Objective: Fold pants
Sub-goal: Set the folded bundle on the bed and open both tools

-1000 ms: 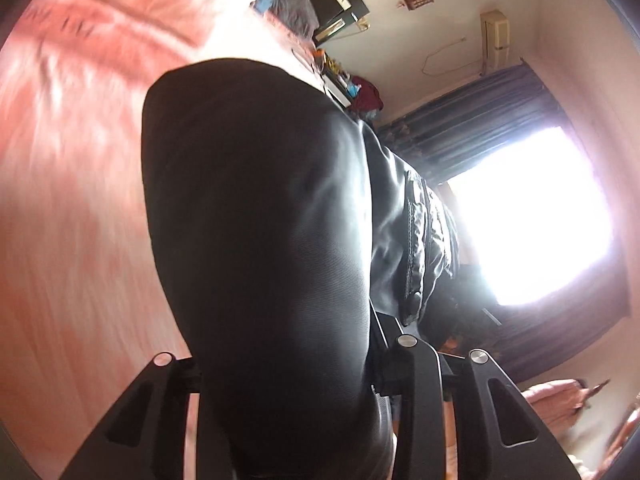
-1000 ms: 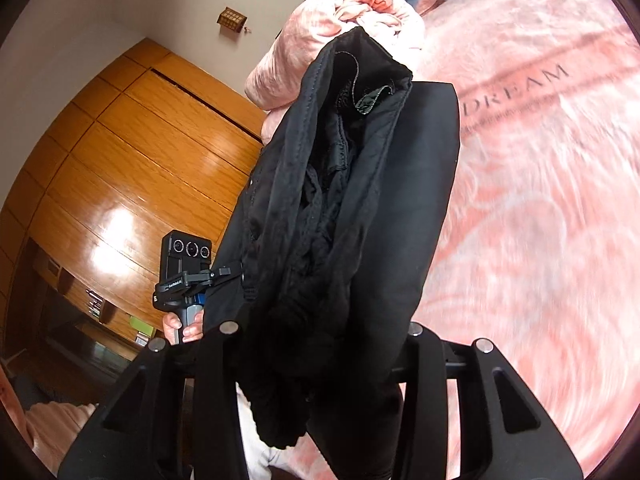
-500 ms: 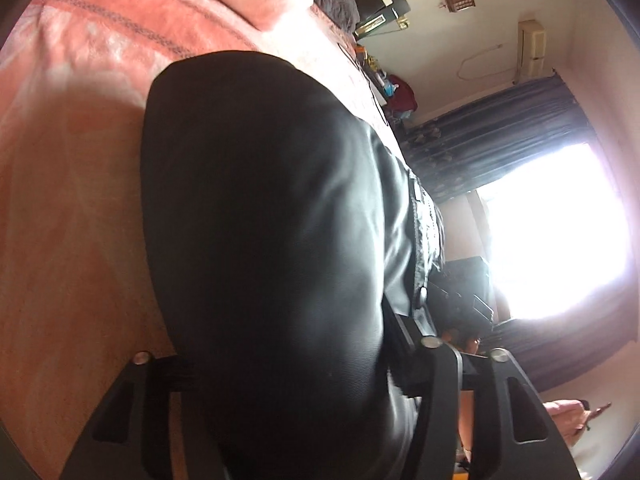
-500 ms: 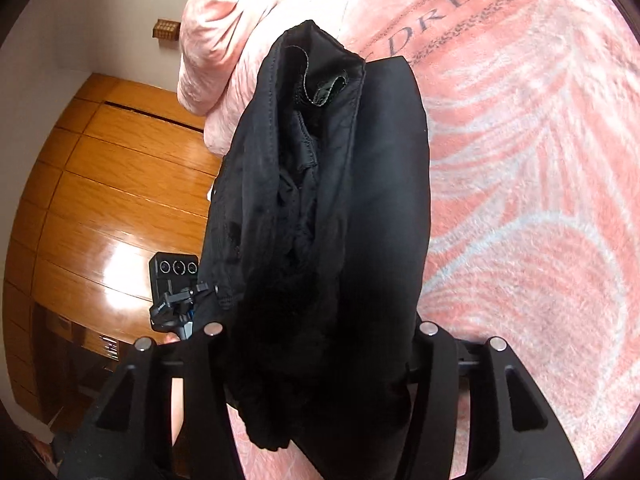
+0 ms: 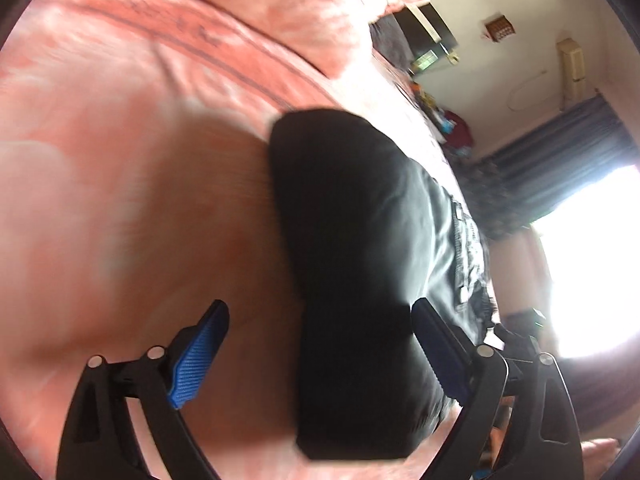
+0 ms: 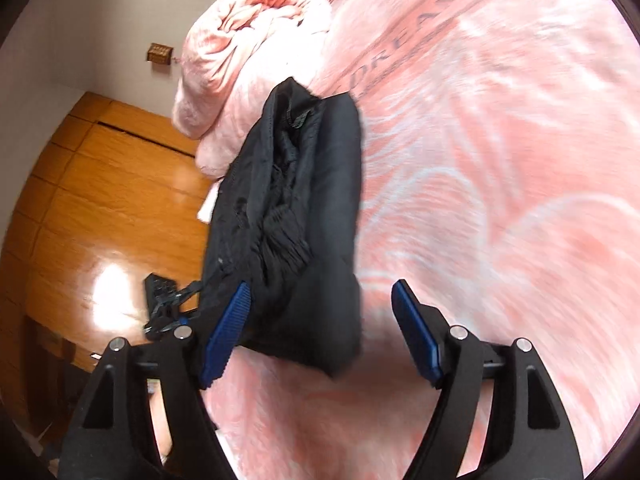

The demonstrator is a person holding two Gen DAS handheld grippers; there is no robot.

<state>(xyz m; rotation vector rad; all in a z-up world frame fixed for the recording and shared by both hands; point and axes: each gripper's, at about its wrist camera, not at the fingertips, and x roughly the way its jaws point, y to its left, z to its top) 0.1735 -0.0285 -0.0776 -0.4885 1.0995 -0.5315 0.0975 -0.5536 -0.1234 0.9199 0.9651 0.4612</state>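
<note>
Releasing the folded black pants point(image 6: 304, 216) onto the pink bed point(image 6: 500, 160) — left claw point(image 5: 320, 360) and right claw point(image 6: 320, 328) both opening, bundle between unpressed pads — best withdrawn straight back, without snagging folds.

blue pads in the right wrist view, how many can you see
2. One blue pad is on the finger at lower left, against the edge of the black pants. The other blue pad is on the finger at lower right, over the pink bedspread, clear of the fabric.
</note>
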